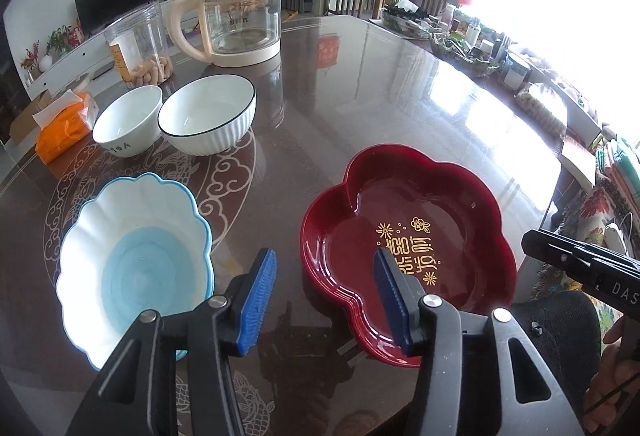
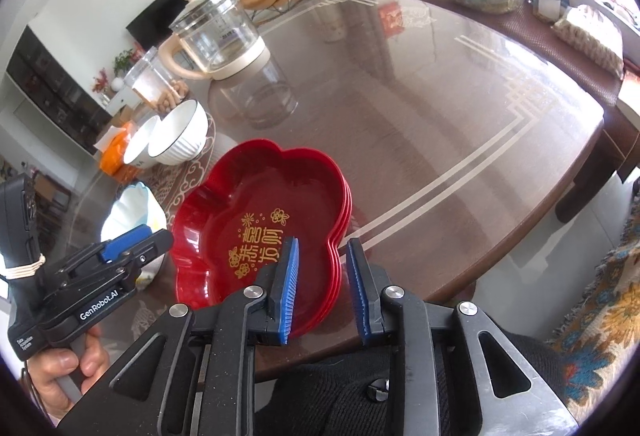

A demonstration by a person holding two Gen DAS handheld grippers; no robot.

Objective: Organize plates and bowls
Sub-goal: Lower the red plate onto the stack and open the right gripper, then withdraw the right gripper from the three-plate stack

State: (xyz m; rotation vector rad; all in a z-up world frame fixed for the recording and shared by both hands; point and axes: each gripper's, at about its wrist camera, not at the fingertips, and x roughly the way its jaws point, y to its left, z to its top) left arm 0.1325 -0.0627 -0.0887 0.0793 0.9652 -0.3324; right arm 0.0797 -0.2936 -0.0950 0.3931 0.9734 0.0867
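Glass kettle (image 1: 240, 16), snack jar (image 1: 138, 44), perhaps tissues (image 1: 66, 126).

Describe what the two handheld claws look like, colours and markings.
Both are black plastic linkages with silver rivets and ribbed blue pads. The left claw shows white "GenRobot.AI" lettering on its side in the right wrist view, plus a pale cord wound round its grip. The right claw sits above a black knitted sleeve.
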